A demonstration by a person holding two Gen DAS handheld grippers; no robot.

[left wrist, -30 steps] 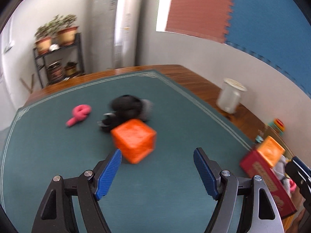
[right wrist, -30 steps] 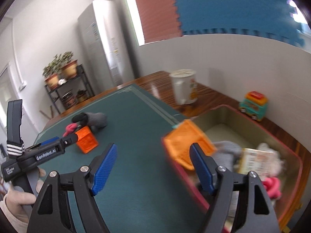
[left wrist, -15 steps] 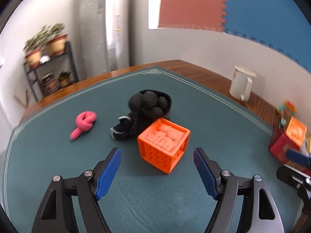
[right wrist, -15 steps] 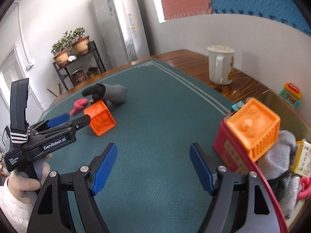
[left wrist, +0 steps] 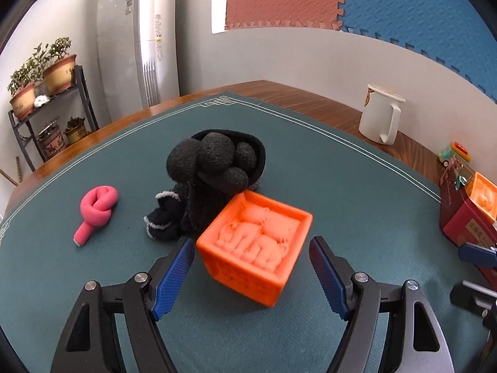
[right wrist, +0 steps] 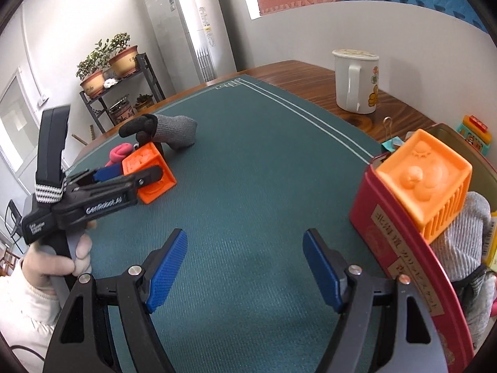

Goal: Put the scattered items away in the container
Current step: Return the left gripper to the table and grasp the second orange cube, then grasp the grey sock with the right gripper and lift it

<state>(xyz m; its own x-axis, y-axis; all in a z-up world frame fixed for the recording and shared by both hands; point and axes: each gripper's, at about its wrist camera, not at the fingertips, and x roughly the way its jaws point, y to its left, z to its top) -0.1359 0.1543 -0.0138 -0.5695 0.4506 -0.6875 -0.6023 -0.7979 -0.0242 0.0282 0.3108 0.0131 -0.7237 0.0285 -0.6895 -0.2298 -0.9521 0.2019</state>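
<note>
An orange toy cube (left wrist: 257, 239) lies on the green mat between the blue pads of my left gripper (left wrist: 252, 248), which is open; the left pad is almost at the cube's side, the right pad stands clear. Behind the cube a black and grey glove (left wrist: 214, 168) is bunched up, with a pink knotted piece (left wrist: 96, 208) to its left. My right gripper (right wrist: 245, 248) is open over bare mat, holding nothing. To its right stands the red tin (right wrist: 400, 248), with a second orange cube (right wrist: 428, 183) perched on its rim and a grey glove (right wrist: 466, 227) inside.
A white mug (right wrist: 355, 80) stands on the wooden tabletop beyond the mat, with a small toy car (left wrist: 453, 152) and a binder clip (right wrist: 388, 143) near the tin. A person's hand (right wrist: 62, 258) holds the left gripper's handle at the left.
My left gripper has come down and forward, so the orange cube now sits between its pads. My right gripper has swung left, away from the tin and lower over the mat.
</note>
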